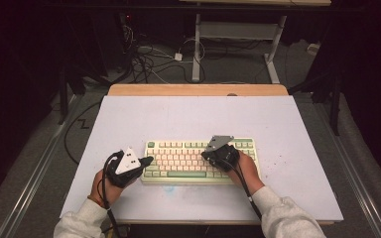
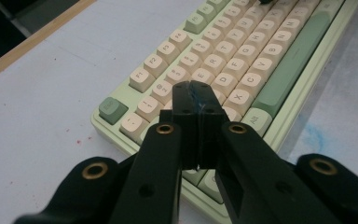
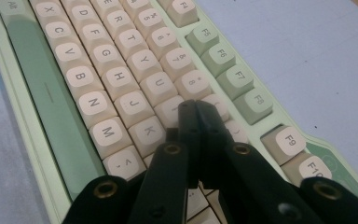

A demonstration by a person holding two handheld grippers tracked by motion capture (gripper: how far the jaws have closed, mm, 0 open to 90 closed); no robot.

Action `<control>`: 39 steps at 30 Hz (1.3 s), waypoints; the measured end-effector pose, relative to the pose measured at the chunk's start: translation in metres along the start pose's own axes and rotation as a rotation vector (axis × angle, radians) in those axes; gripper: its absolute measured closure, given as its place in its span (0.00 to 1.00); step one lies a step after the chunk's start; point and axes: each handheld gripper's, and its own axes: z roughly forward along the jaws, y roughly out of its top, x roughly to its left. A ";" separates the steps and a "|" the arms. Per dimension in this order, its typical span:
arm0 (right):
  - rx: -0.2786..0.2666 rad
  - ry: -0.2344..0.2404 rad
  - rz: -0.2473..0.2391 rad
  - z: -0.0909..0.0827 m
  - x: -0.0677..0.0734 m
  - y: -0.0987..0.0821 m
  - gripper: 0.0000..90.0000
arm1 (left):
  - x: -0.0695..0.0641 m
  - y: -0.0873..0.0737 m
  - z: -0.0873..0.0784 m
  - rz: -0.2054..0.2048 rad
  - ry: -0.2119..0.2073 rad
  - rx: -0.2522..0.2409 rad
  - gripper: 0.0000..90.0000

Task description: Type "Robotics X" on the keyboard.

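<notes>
The keyboard (image 1: 198,159) is seen lying flat on the white tabletop (image 1: 129,119), close to the near edge and a little right of the middle. Everything else is placed from this keyboard.

At the keyboard's left end, the left hand-held gripper (image 1: 148,160) is held low, with its tip just over the end keys. In the left gripper view its jaws are seen clenched tight together, with nothing held between them (image 2: 196,100). The tip is pointed at the keys near the left corner, but it cannot be told if a key is being touched.

Over the keyboard's right half, the right hand-held gripper (image 1: 209,154) is held above the keys. Its jaws are also clenched shut and empty (image 3: 196,112), and the tip is pointed at the keys near K and the number row.

From here, a wrong key could be pressed, because each shut tip is about as wide as a key and two keys could be pushed at once. The keyboard could also be slid across the smooth tabletop if a key is pushed from the side. A keycap could be popped off if the tip is caught under its edge.
</notes>
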 end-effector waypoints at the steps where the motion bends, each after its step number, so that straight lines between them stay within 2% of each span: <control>1: 0.000 0.001 0.001 0.000 0.000 0.000 1.00 | 0.000 0.000 0.000 -0.002 -0.001 0.000 0.97; 14: 0.019 0.001 -0.004 0.001 0.001 0.001 1.00 | -0.001 0.000 0.001 -0.004 -0.013 0.008 0.97; 30: -0.115 -0.008 0.032 -0.026 0.001 0.000 1.00 | -0.002 0.000 0.003 -0.005 -0.018 0.012 0.97; 39: -0.144 0.000 0.019 -0.036 0.006 0.000 1.00 | -0.004 0.001 0.004 0.002 -0.026 0.012 0.97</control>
